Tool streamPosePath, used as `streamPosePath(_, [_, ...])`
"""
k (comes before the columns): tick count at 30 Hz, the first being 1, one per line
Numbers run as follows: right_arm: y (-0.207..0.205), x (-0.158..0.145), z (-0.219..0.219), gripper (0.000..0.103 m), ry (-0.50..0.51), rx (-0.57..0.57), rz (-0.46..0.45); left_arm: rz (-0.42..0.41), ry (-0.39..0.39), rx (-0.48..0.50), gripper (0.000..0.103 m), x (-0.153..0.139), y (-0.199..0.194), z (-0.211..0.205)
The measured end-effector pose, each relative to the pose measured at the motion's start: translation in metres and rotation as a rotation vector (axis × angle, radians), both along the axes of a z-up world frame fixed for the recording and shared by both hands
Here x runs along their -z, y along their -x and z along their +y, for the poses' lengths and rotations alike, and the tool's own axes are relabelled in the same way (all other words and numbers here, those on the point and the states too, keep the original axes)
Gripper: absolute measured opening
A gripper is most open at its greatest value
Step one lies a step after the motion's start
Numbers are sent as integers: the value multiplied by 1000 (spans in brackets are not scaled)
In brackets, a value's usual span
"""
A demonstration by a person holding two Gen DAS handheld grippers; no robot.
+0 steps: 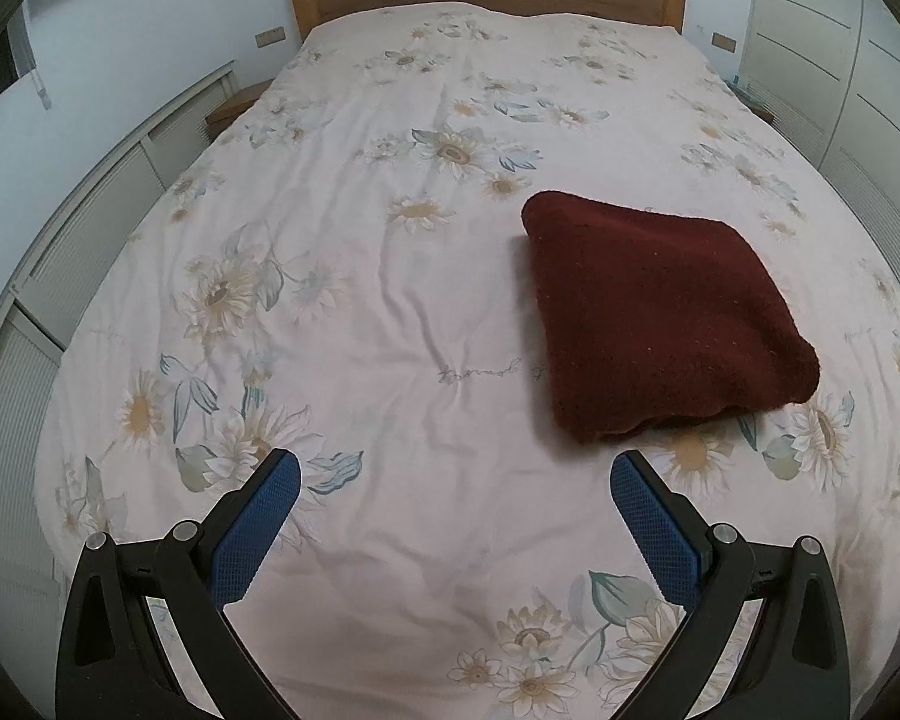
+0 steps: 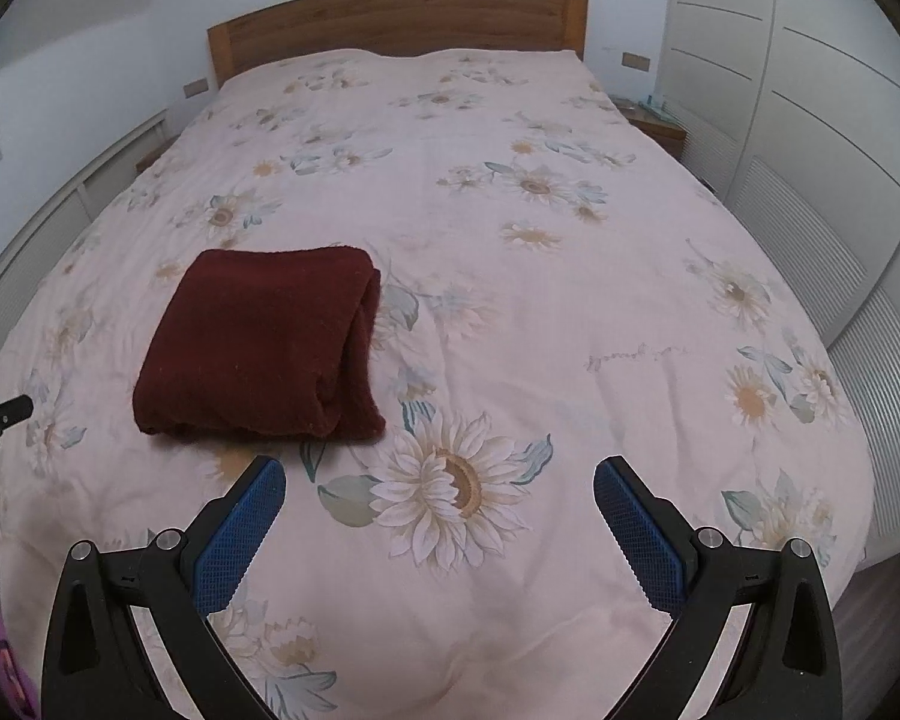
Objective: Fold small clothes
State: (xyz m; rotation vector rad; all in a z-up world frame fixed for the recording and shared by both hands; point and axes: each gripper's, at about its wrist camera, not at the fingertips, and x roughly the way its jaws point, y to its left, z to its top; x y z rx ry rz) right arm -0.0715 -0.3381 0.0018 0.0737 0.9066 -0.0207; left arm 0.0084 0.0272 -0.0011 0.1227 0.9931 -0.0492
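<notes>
Resting folded at two o'clock: dark red fuzzy knit garment [image 1: 660,324] on floral bed [image 1: 342,300] | left claw [image 1: 456,468], right claw [image 2: 439,477] wide apart, empty | folding looks finished; next likely withdrawing.

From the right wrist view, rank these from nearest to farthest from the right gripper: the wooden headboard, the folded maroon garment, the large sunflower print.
From the right gripper:
1. Large sunflower print, just ahead between the open fingers.
2. Folded maroon garment, ahead to the left on the bedspread.
3. Wooden headboard, at the far end of the bed.
</notes>
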Motion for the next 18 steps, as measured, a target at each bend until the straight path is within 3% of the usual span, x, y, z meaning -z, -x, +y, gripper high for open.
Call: streamPosePath(18, [2, 2, -3, 103, -1, -2, 13, 29, -15, 23, 102, 7, -1, -3])
